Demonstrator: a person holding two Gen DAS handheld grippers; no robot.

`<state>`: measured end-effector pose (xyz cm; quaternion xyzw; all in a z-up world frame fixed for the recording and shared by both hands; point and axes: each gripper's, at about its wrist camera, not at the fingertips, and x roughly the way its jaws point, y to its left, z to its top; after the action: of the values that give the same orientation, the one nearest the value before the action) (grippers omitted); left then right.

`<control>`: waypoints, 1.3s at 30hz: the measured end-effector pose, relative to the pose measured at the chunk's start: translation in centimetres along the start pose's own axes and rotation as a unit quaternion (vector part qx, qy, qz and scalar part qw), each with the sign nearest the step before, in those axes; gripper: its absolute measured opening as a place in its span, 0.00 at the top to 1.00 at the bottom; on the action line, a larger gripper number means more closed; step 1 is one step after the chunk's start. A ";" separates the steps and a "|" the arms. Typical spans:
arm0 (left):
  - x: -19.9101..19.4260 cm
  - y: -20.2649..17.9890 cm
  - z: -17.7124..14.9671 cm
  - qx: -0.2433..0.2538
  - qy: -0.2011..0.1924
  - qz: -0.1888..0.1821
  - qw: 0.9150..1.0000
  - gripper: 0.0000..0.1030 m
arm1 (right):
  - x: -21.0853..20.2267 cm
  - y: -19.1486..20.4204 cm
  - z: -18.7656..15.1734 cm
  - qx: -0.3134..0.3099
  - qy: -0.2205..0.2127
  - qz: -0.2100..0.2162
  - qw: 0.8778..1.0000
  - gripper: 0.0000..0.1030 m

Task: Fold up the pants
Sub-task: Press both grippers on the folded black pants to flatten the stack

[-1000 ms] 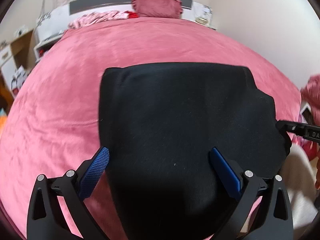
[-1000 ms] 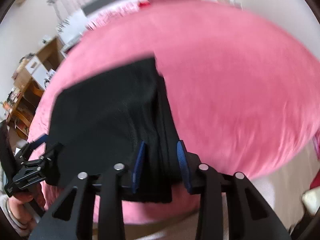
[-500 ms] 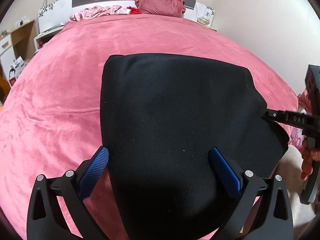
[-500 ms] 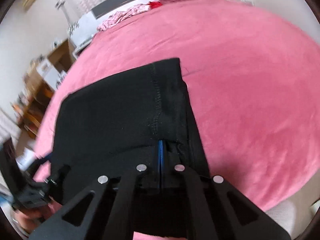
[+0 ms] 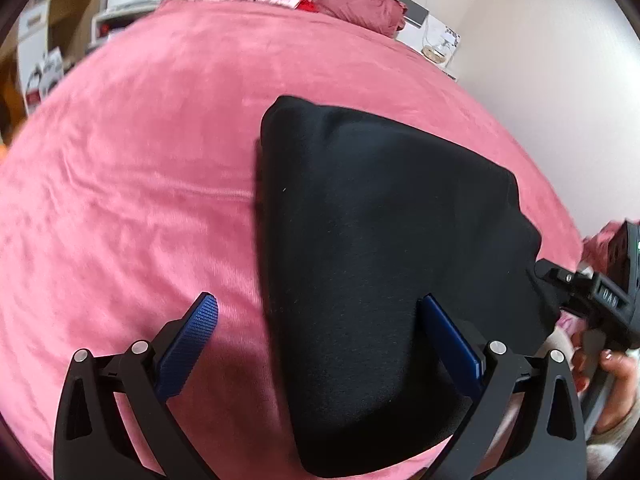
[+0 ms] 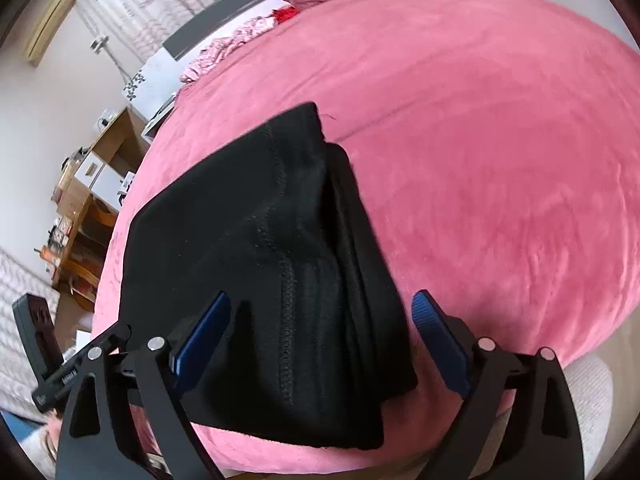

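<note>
Pants (image 5: 380,248) folded, lying centre-right of frame on the pink bed (image 5: 132,168) | left fingers (image 5: 320,312) wide apart, holding nothing | right fingers (image 6: 324,312) spread, empty, straddling the stacked edge | advice: press layers flat, square the edges.

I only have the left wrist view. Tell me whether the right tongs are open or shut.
Observer: In the right wrist view the right tongs are open, blue pads spread on either side of the black pants.
Operator: Report the edge I can't see.
Observer: That side shows stacked folded layers and a stitched seam running along the top layer.
Operator: Say what lies off the bed on that side.
Observer: A wooden shelf with white boxes stands beside the pink bed.
</note>
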<state>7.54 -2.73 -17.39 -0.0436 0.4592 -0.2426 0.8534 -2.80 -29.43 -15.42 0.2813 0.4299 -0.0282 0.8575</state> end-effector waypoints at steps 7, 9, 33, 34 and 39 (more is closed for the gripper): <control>0.2 -0.5 0.1 0.002 0.034 -0.037 0.999 0.03 | 1.0 -2.6 0.4 0.053 0.054 0.048 0.996 0.02; 0.3 -0.5 -0.1 -0.004 0.047 -0.050 0.998 0.03 | 1.0 -3.5 0.4 0.074 0.058 0.064 0.993 0.02; 2.1 1.1 -0.5 -0.039 0.093 -0.138 0.985 0.03 | 2.5 -2.9 1.4 0.083 0.063 0.111 0.988 0.02; 2.1 1.0 -0.6 -0.034 0.096 -0.144 0.984 0.03 | 2.6 -3.0 1.5 0.084 0.062 0.114 0.988 0.02; 2.5 0.3 -1.1 -0.007 0.105 -0.159 0.982 0.03 | 3.2 -2.5 1.8 0.075 0.057 0.112 0.989 0.02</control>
<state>7.96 -3.43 -20.04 -0.0959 0.5349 -0.3750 0.7510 -0.20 -31.87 -18.14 0.3924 0.4403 0.0523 0.8058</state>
